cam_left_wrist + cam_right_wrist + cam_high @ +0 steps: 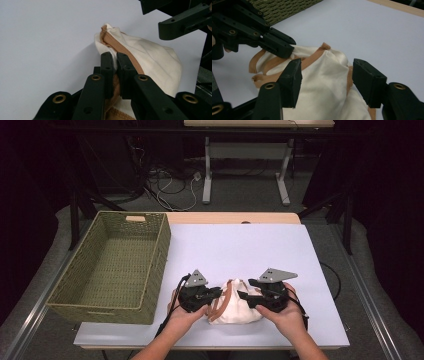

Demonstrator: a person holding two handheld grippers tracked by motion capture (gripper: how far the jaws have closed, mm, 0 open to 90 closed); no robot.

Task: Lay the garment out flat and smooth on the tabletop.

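Nearest to me, at the front edge of the counter (300, 250), my two hands come in from below, each holding a gripper aimed inward at a crumpled cream cloth bag (235, 305) with tan straps (218, 307). I have the left gripper (216, 293) on the bag's left side, and in the left gripper view its fingers (107, 72) are pressed together on a fold of the cream fabric (150, 60) right beside the tan strap (125, 51), so the cloth is pinched firmly between them. I have the right gripper (243, 296) on the bag's right side. In the right gripper view its fingers (292, 80) stand apart, one on either side of a raised hump of the cream cloth (322, 87); the hump lies between them, and the pads do not press on it. That same view shows the left gripper (284, 48) farther off, biting the bag where the tan straps (265, 66) gather.

Beyond the bag the white surface of the counter lies bare up to its wooden back edge. Off to the left, well apart from the bag, a green woven basket (155, 255) stands on the counter, its opening upward. Farther back, past the counter, I see cables (170, 185) on the floor and the white legs of another table (207, 170).
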